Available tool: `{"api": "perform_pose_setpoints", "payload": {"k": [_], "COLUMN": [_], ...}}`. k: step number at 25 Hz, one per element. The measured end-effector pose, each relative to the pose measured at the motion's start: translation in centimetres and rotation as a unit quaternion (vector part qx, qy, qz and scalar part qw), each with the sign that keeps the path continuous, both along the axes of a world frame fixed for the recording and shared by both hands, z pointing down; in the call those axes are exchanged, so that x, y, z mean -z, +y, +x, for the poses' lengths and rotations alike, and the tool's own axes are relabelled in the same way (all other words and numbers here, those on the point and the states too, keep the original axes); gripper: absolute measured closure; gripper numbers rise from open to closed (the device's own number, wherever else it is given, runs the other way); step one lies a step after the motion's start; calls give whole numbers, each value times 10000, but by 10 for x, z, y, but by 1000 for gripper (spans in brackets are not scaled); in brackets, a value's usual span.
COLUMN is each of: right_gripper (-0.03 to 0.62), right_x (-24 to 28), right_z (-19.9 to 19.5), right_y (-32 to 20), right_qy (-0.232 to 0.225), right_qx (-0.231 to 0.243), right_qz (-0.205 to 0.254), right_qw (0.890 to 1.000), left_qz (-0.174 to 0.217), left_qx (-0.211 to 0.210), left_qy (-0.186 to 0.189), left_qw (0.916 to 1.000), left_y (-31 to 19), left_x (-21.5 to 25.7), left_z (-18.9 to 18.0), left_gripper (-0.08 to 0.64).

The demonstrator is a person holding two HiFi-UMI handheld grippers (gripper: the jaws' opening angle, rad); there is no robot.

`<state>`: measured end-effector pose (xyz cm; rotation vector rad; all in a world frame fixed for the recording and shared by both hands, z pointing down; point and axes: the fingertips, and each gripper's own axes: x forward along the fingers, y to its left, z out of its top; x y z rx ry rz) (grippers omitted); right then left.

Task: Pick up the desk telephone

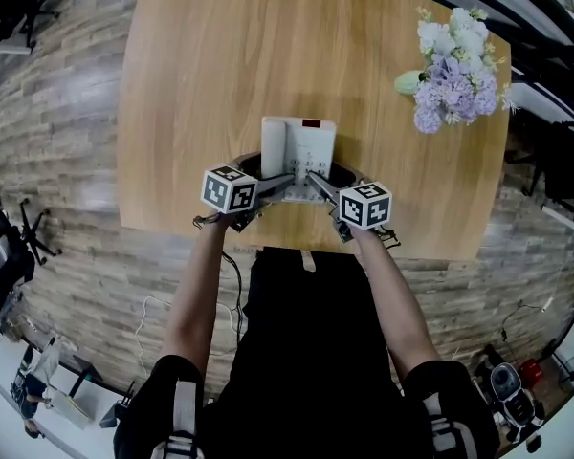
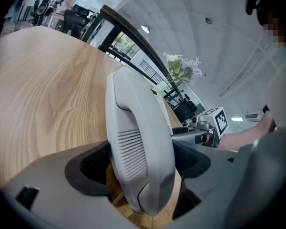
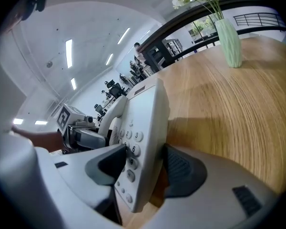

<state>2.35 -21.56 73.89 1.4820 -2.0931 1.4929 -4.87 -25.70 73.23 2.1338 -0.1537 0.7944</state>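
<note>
Pale grey plastic fills both gripper views: the desk telephone (image 1: 298, 146) sits at the 6 o'clock edge of the wooden counter (image 1: 210, 75), right in front of the person, and both tools are already on it. The left gripper (image 2: 142, 165) is pinching the phone's left side, with its dark pads either side of the handset (image 2: 138, 137). The right gripper (image 3: 143, 168) is pinching the right side of the base, one pad pressing on the keypad (image 3: 132, 144) near the 6 key and the other against the underside. A vase of flowers (image 1: 454, 70) stands well apart at 2 o'clock and should not get in the way. No view settles whether the base has left the wood yet.

The step in hand looks like the lift itself, and the grip is probably its weak point. The handset likely only rests in its cradle, so a left side that rises faster than the right could peel it away from the base. The two hands should therefore rise together at one pace, keeping the phone's tilt unchanged. Keys make a bumpy, slippery seat for a pad, so the right squeeze should hold firm without sliding towards 6 o'clock. A straight, slow rise is the safest course, with no pulling towards the counter's near edge. The grippers should not be drawn apart either, since that would tug the handset sideways off the base.
</note>
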Motion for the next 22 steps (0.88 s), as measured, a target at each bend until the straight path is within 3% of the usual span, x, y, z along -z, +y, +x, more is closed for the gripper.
{"api": "perform_pose_setpoints", "payload": {"k": [9, 22], "right_gripper": [334, 336], "right_x": [18, 72], "right_z": [-1, -3], "right_y": [10, 20], "right_qy": [-66, 56], "right_qx": [100, 579], "right_qz": [149, 753], "right_qw": [9998, 9955], "left_qz": [274, 522], "left_qx": [147, 985], "left_qy": [-14, 109], "left_qw": [9995, 9937], "left_y": [8, 30], "left_x": [23, 75], "left_z": [-1, -10], "left_gripper": [158, 158]}}
